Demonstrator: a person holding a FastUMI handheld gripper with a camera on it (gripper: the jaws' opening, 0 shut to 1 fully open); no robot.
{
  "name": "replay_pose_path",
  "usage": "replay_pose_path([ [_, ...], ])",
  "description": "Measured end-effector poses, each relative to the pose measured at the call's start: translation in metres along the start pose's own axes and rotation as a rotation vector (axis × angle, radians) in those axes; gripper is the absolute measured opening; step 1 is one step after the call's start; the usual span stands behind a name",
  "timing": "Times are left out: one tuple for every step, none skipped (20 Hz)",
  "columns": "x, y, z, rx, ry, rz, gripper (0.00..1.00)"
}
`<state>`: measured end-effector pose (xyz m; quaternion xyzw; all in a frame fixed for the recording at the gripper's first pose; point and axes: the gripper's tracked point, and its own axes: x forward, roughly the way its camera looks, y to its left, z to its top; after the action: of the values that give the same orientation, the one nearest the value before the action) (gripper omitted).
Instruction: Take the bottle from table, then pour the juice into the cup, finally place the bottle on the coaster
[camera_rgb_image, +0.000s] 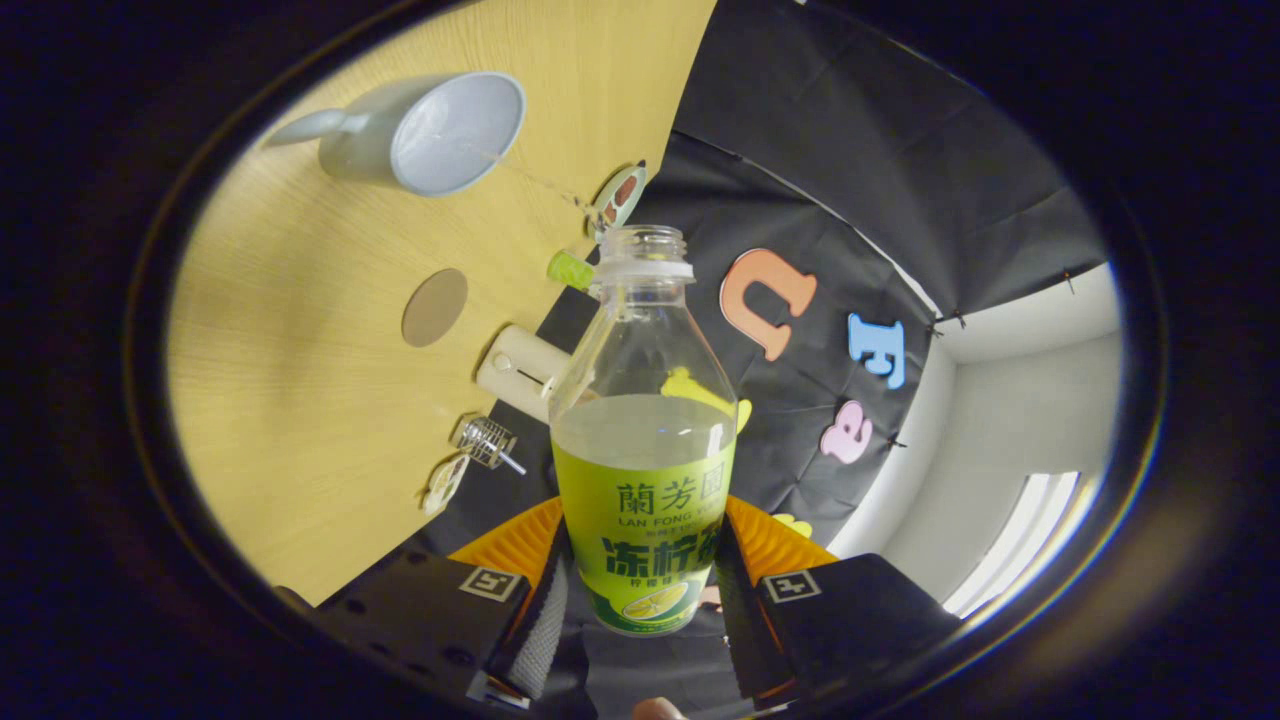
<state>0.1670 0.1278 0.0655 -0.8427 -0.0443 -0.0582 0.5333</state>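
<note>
My gripper (640, 590) is shut on a clear open-necked bottle (642, 440) with a green and yellow label, both fingers pressing on its lower body. The bottle is held up off the wooden table (300, 400), and the whole scene looks strongly rolled to one side. Liquid fills about half of the bottle. A pale grey-blue cup (430, 132) with a handle stands on the table well beyond the bottle's neck, its inside empty-looking. A round brown coaster (435, 307) lies flat on the table between the cup and my fingers.
A white rectangular gadget (520, 372), a small green object (570, 269), a wire mesh piece (487, 443) and two small flat cards (617, 198) lie along the table's edge by the black cloth wall. Past the cloth is a white room wall.
</note>
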Motion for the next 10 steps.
replay_pose_path([
  [0.0005,-0.0011,0.0005,-0.006,-0.001,-0.004,0.73],
  [0.0002,-0.0015,0.0006,-0.013,-0.002,-0.007,0.73],
  [-0.0001,-0.0028,0.0010,-0.018,-0.002,-0.009,0.73],
  [-0.0009,-0.0029,0.0010,-0.023,-0.004,-0.010,0.73],
  [-0.0012,-0.0038,0.0012,-0.030,-0.005,-0.012,0.73],
  [-0.0012,-0.0048,0.0016,-0.036,-0.006,-0.014,0.73],
  [-0.0020,-0.0052,0.0018,-0.039,-0.005,-0.015,0.73],
  [-0.0030,-0.0059,0.0029,-0.039,-0.007,-0.019,0.73],
  [-0.0020,-0.0058,0.0040,-0.043,-0.011,-0.023,0.73],
  [-0.0022,-0.0068,0.0047,-0.048,-0.012,-0.030,0.73],
])
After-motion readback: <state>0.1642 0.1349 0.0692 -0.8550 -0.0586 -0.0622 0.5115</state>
